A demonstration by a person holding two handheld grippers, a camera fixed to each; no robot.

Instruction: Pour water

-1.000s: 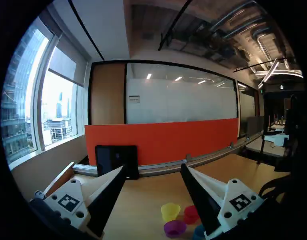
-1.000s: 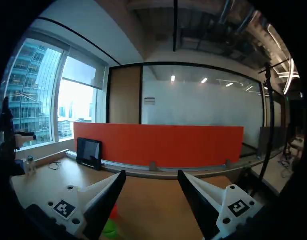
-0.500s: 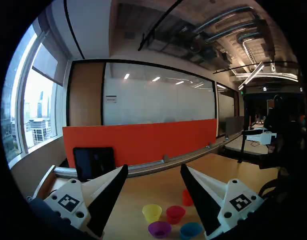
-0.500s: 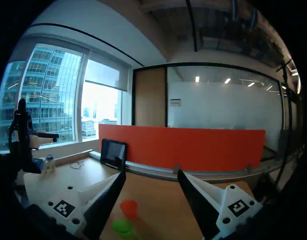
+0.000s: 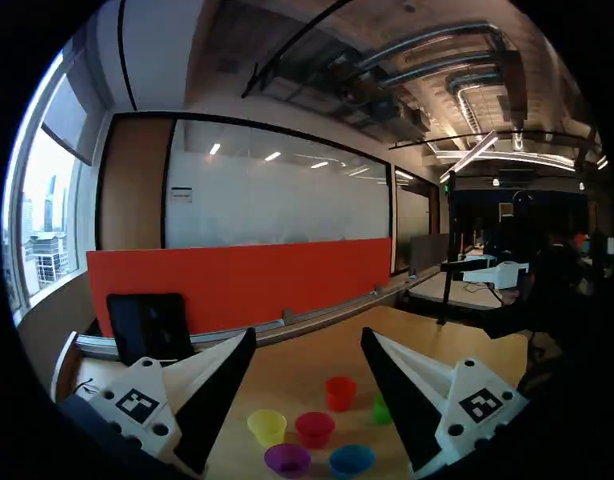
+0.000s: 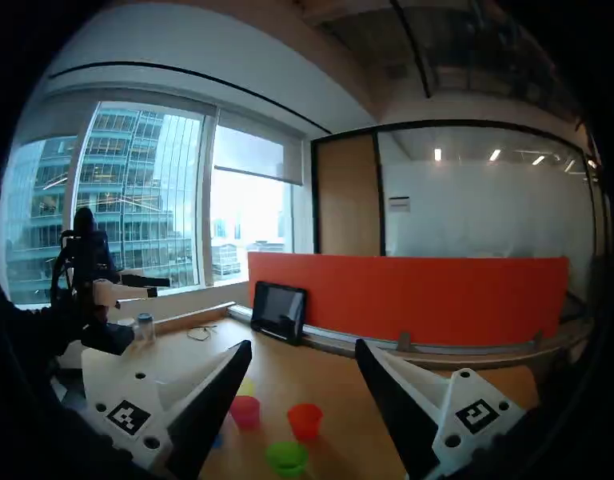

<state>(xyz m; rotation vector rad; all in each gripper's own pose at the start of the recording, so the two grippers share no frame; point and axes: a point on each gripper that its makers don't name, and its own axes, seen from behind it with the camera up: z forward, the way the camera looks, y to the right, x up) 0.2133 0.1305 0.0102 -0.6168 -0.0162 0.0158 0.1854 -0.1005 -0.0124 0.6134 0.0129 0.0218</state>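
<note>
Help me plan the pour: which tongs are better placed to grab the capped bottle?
Left, probably: in the right gripper view the left tongs sit close beside the capped bottle, while the right tongs, open, point at the cups farther away.

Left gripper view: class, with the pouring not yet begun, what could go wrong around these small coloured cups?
1. The small yellow plastic cup and the pink plastic cup stand close together among others; the open left claw could knock a neighbour over.
2. A black tablet stands on the wooden desk behind them; spilled water might reach it.
</note>
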